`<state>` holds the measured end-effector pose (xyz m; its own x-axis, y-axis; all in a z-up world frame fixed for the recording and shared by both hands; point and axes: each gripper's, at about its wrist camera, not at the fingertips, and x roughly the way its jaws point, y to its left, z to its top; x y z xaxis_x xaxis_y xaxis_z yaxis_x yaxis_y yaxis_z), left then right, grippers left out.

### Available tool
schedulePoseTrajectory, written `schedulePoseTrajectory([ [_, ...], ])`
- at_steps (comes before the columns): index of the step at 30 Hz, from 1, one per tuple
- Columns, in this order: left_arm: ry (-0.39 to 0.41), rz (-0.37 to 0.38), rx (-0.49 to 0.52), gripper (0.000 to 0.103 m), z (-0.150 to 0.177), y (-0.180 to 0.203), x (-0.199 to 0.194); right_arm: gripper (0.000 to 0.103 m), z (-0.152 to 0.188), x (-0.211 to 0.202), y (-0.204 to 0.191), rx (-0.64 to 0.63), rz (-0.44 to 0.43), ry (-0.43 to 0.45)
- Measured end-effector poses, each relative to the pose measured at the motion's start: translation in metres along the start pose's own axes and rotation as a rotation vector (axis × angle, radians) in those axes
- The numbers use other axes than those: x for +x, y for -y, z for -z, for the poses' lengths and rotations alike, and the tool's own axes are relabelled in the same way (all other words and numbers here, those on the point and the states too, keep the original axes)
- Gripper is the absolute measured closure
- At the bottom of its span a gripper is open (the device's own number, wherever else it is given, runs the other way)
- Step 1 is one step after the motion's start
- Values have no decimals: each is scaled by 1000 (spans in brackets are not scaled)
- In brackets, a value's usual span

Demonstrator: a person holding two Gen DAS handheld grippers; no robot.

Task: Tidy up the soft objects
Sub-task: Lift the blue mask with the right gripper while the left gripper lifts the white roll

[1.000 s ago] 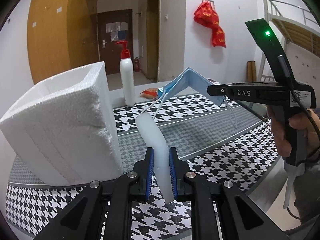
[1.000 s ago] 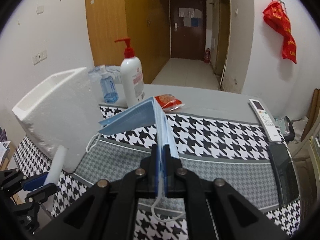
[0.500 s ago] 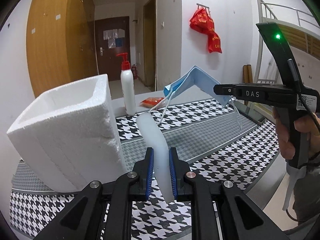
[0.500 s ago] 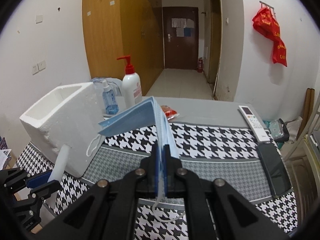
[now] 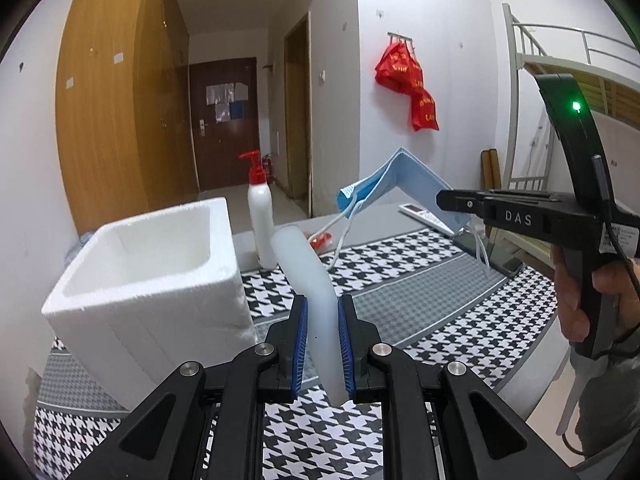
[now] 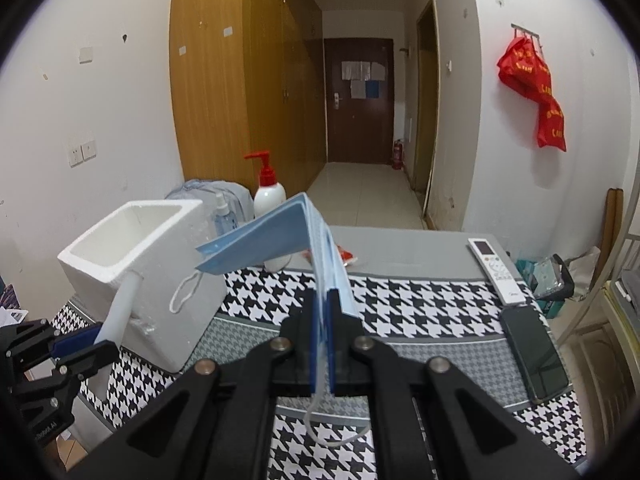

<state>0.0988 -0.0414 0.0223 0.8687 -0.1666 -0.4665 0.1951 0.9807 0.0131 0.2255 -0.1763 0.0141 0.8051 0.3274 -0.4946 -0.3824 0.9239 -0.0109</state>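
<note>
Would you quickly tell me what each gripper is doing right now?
Left gripper: shut on the translucent white soft tube.
Right gripper: shut on the folded blue face mask.

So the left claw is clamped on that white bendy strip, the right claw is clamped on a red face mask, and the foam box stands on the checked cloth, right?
Nearly. The face mask in the right claw is blue, not red, as the right wrist view shows. The left claw is clamped on the white bendy strip, and the foam box stands on the checked cloth.

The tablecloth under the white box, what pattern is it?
Black-and-white houndstooth tablecloth, with a finer grey band across it; the right wrist view shows it best.
</note>
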Motion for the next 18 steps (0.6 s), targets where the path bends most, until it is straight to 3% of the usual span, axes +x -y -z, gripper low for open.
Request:
schedulePoseTrajectory([
  [18, 66, -30, -6, 86, -22, -19, -10, 97, -8, -17, -7, 8, 4, 65],
])
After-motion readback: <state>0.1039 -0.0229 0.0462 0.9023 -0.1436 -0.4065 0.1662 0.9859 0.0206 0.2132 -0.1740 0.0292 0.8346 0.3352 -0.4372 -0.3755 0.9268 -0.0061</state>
